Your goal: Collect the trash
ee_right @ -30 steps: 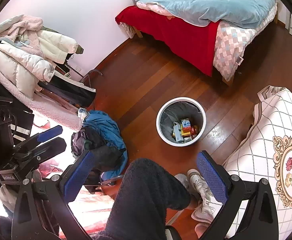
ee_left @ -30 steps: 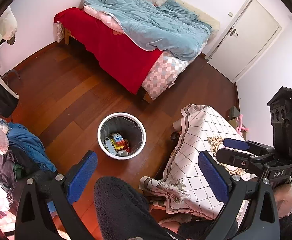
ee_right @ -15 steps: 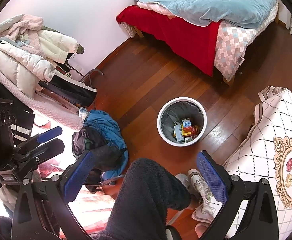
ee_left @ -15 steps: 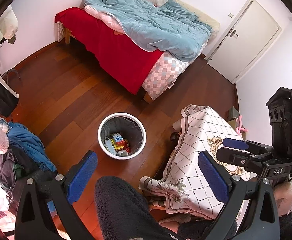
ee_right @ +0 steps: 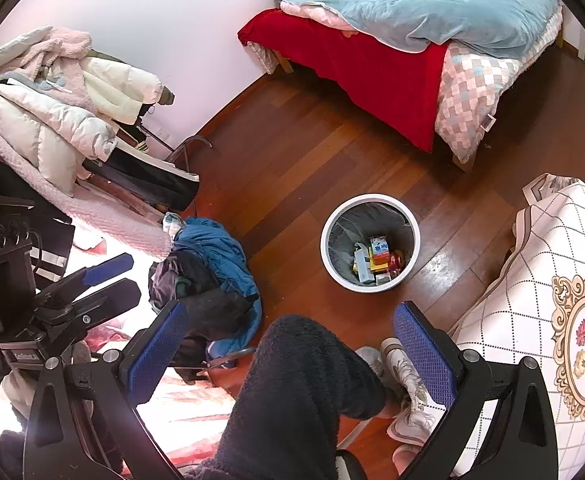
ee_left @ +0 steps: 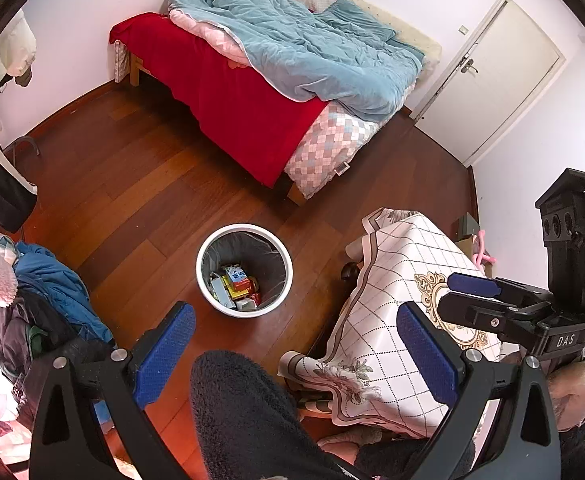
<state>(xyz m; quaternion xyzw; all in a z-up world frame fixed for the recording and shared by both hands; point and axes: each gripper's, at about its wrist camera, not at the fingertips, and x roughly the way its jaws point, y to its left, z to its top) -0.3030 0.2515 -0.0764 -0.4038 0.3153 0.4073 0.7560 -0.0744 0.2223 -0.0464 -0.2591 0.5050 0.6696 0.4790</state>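
A white round trash bin (ee_left: 211, 292) with a dark liner stands on the wooden floor; it also shows in the right wrist view (ee_right: 328, 264). Several colourful cartons and wrappers (ee_left: 234, 286) lie at its bottom, also seen in the right wrist view (ee_right: 376, 260). My left gripper (ee_left: 294, 350) is open and empty, held high above the floor in front of the bin. My right gripper (ee_right: 290, 350) is open and empty at a similar height. Each gripper shows in the other's view: the right one (ee_left: 472, 294) over the table, the left one (ee_right: 108, 280) at the left.
A bed (ee_left: 252, 92) with red sheet and blue duvet stands behind the bin. A table with a patterned cloth (ee_left: 404, 280) is at the right. A heap of clothes (ee_right: 212, 272) and hung coats (ee_right: 60, 112) are at the left. The person's dark-trousered leg (ee_right: 300, 392) is below.
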